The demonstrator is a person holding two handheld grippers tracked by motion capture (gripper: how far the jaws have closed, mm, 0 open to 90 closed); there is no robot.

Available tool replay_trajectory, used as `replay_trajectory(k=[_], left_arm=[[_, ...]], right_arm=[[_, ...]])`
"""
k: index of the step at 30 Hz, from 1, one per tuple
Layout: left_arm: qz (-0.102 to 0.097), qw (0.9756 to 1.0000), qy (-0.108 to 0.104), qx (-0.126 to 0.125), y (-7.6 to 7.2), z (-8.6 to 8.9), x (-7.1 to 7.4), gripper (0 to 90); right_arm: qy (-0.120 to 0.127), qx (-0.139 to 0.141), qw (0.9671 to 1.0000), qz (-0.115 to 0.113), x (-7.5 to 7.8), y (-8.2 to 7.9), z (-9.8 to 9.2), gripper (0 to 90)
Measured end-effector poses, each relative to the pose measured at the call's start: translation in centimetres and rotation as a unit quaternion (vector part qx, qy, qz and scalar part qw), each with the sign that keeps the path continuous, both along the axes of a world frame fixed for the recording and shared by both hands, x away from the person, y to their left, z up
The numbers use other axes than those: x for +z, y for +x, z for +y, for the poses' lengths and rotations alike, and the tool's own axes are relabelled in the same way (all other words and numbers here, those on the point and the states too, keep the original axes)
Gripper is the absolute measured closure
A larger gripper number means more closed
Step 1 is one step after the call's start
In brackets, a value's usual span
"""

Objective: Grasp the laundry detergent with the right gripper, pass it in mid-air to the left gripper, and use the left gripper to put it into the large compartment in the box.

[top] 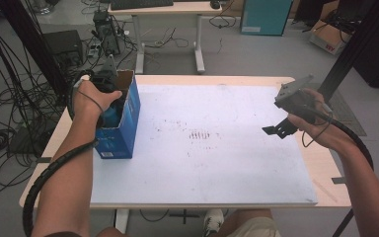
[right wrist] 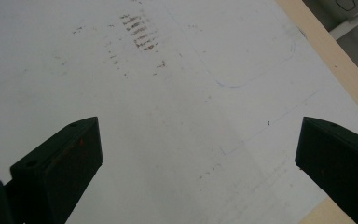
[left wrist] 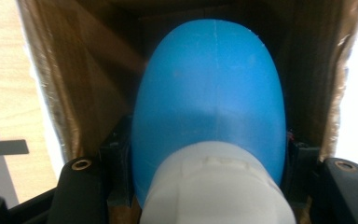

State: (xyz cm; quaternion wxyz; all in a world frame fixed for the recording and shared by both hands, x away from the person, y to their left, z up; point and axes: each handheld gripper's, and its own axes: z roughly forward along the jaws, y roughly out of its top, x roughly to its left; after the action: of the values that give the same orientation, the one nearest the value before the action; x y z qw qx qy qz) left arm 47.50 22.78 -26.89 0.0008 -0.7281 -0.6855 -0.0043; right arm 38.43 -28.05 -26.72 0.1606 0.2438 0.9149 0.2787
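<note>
A blue rounded bulb-shaped object with a white base (left wrist: 209,102) sits between the jaws of my left gripper (left wrist: 209,156), which is shut on it. The object is down inside an open box with a blue outside and brown cardboard inner walls (left wrist: 74,79). In the high view that blue box (top: 128,123) stands upright at the table's left edge, and my left gripper (top: 109,96) reaches into its open top. My right gripper (top: 275,130) hovers over the right side of the table. Its jaws stand wide open, with nothing between them (right wrist: 198,135).
A white mat (top: 207,148) with dark scuff marks (right wrist: 140,32) covers most of the wooden table (top: 325,168). Beyond the table stand a desk (top: 168,29) and cardboard boxes, and cables (top: 10,113) lie on the floor at the left.
</note>
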Motion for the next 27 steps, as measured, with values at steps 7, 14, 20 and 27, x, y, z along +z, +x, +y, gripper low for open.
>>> replay_trajectory(k=[7, 14, 20, 27], left_arm=[[-0.009, 1.0000, 0.001, -0.001, -0.14, -0.02, -0.09, 37.1], [-0.013, 0.9999, 0.001, 0.000, -0.14, 0.02, -0.18, 37.0], [-0.014, 0.9999, -0.001, 0.000, -0.14, 0.06, -0.22, 36.9], [-0.016, 0.9999, 0.000, 0.003, -0.12, 0.04, -0.26, 36.8]], right_arm=[[0.000, 0.005, 1.0000, 0.000, -0.25, 0.20, -0.02, 0.4], [-0.003, 0.008, 1.0000, -0.001, -0.39, 0.40, 0.14, 0.4], [-0.003, 0.004, 1.0000, 0.002, -0.72, 0.62, -0.04, 0.4], [-0.002, 0.004, 1.0000, 0.001, -0.52, 0.48, -0.06, 0.4]])
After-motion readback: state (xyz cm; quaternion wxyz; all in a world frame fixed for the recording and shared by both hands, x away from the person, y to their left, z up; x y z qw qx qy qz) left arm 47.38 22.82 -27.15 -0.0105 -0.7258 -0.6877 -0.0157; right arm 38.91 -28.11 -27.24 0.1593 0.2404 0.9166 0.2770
